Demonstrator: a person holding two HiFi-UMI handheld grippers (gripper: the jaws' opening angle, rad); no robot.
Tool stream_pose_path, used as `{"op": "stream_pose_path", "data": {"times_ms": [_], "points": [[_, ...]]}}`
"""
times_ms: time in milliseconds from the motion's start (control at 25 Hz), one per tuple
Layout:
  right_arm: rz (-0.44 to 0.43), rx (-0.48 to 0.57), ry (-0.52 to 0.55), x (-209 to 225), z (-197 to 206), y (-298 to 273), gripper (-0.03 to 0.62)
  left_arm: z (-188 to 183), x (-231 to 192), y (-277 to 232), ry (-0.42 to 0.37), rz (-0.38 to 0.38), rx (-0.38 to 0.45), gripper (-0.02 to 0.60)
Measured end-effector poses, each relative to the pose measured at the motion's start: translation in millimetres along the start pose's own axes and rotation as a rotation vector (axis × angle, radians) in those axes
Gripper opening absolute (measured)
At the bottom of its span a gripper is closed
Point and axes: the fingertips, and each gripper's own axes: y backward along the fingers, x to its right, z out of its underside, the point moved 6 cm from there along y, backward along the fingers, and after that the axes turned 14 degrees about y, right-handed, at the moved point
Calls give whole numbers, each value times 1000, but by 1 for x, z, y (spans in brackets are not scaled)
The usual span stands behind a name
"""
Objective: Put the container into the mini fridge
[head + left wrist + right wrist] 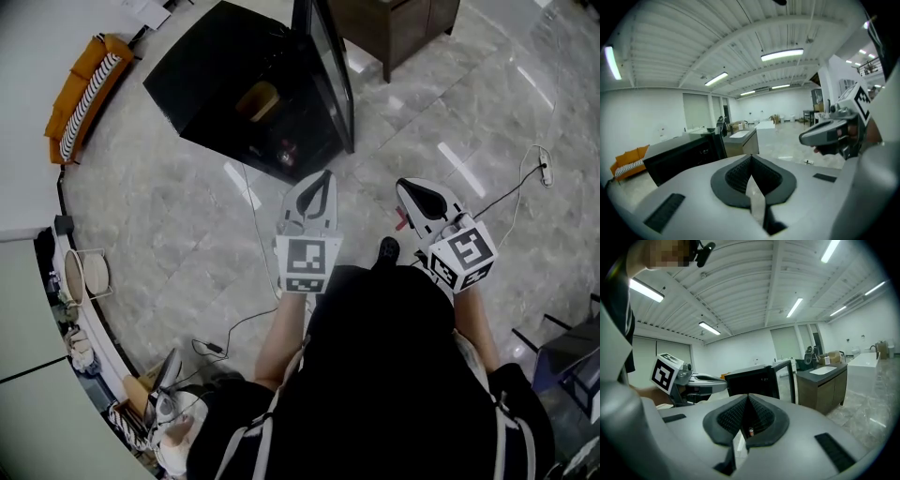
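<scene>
Holding left gripper [322, 180] and right gripper [409, 190] pressed together, empty; the container [260, 100] (yellowish) sits inside the far mini fridge [202, 66], so next I'd push its door [330, 67] closed.

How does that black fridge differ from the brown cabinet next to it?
The mini fridge is black with its door swung open; the cabinet is brown and closed. The mini fridge's top is bare; the cabinet carries a pale basin. Both are boxy and stand on the grey floor.
</scene>
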Motion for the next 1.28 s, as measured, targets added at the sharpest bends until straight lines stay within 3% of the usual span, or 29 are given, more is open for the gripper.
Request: {"op": "stream_pose_path", "data": {"times_ms": [120, 240, 600, 1280], "points": [[-1, 12, 14, -1, -8, -3, 18, -18, 8, 16, 61, 53, 97, 32], [4, 15, 27, -4, -11, -3, 18, -21, 14, 27, 123, 102, 134, 34], [50, 66, 11, -8, -17, 9, 18, -17, 17, 33, 155, 119, 105, 32], [12, 39, 84, -11, -14, 14, 18, -8, 26, 25, 152, 93, 78, 34]]}}
